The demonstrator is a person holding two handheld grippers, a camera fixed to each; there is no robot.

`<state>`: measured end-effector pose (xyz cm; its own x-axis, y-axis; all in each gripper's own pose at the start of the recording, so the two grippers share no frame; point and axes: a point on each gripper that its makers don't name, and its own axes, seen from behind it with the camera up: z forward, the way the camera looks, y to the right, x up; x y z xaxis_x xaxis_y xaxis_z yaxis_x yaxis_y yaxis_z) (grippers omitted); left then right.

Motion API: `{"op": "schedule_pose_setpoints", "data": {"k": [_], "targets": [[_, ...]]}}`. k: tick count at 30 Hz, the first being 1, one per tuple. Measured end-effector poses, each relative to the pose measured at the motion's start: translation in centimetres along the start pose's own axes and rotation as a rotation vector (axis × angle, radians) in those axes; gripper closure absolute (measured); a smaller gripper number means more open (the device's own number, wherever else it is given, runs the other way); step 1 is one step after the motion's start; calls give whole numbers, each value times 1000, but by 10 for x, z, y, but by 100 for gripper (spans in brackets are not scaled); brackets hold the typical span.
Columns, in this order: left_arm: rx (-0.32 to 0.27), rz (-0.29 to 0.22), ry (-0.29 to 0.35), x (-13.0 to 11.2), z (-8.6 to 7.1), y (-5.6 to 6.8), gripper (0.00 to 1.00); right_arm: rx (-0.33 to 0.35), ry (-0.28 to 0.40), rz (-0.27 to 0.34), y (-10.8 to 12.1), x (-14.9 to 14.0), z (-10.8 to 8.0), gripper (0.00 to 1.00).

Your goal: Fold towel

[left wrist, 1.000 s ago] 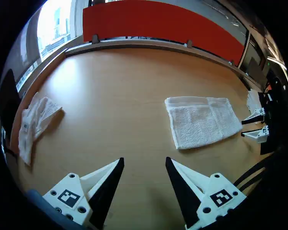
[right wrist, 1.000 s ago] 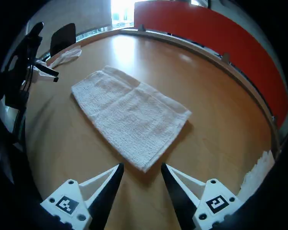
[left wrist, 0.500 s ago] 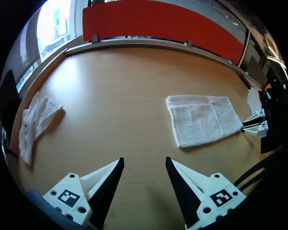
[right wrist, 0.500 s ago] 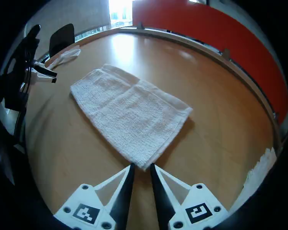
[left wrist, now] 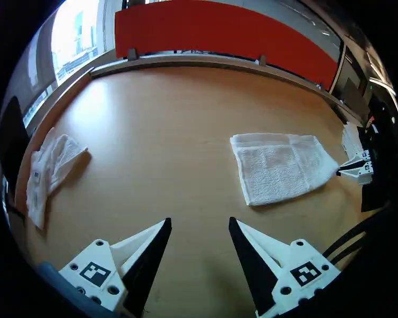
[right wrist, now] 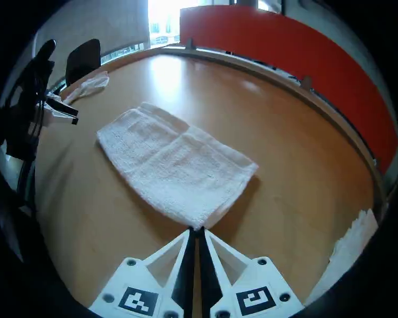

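A white towel [right wrist: 172, 167], folded flat, lies on the wooden table [right wrist: 294, 164]. My right gripper [right wrist: 196, 233] is shut on its near corner, which lifts slightly off the wood. In the left gripper view the same towel [left wrist: 278, 165] lies at the right, with the right gripper [left wrist: 341, 170] pinching its far right corner. My left gripper [left wrist: 199, 225] stands open above bare table, well away from the towel, with nothing between its fingers. In the right gripper view the left gripper [right wrist: 66, 110] is seen far off at the left edge.
A second white cloth [left wrist: 49, 168] lies crumpled at the table's left edge. A red divider panel [left wrist: 225, 32] runs along the far side. Another white cloth [right wrist: 353, 244] lies at the right edge near my right gripper. A dark chair [right wrist: 85, 58] stands beyond the table.
My right gripper moved onto the towel's near corner and went from open to shut on it, raising the corner a little. The left gripper stayed put.
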<state>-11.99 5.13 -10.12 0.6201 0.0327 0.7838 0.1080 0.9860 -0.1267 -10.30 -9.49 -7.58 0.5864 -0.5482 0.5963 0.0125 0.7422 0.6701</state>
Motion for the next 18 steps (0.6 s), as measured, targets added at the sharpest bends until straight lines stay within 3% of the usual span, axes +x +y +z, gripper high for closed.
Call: {"op": "schedule_pose_setpoints", "data": {"k": [18], "targets": [[1, 2, 19, 13, -1, -3, 21, -92, 139, -39, 19, 72, -59, 96]]}}
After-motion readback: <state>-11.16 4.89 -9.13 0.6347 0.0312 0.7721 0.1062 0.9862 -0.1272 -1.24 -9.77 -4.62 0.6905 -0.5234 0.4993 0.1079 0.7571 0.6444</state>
